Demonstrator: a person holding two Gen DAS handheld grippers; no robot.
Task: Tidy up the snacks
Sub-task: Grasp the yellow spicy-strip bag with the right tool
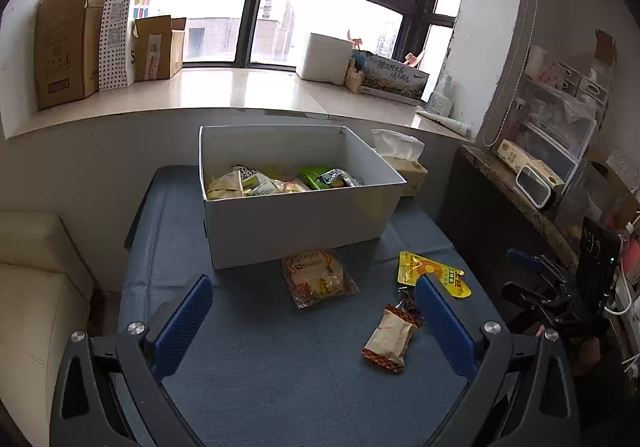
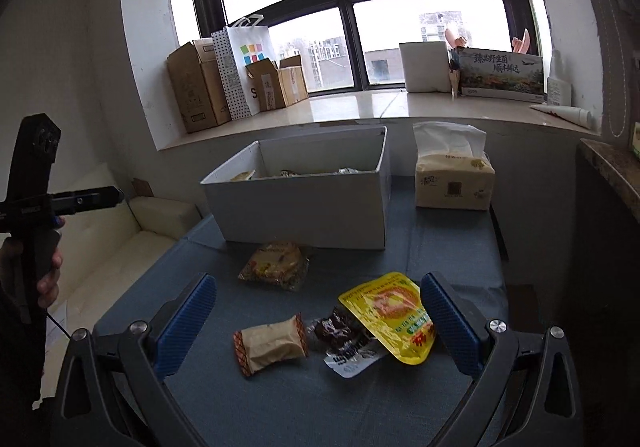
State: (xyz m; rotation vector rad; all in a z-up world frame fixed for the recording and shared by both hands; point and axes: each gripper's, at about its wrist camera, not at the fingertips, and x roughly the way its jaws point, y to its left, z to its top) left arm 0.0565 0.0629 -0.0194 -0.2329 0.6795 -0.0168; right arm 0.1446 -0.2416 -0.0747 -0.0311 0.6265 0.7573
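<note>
Both tongs spread, empty: left tongs [image 1: 314, 301], right tongs [image 2: 318, 301]. Four snacks loose on counter [image 2: 280, 399] before white box [image 2: 296, 207]. Risk: yellow pouch [image 2: 394, 317] overlaps dark wrapper [image 2: 340, 331]; pinch may drag both.

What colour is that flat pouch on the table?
Yellow pouch, with red and green print; clearest in the right wrist view.

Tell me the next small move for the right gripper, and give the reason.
Probably lower the right gripper onto the yellow pouch and close on it. Both grippers are open and empty, four snacks lie loose on the blue cloth, and the pouch sits nearest the right one, partly over the dark wrapper. Lifting it first clears that wrapper for the white box.
</note>
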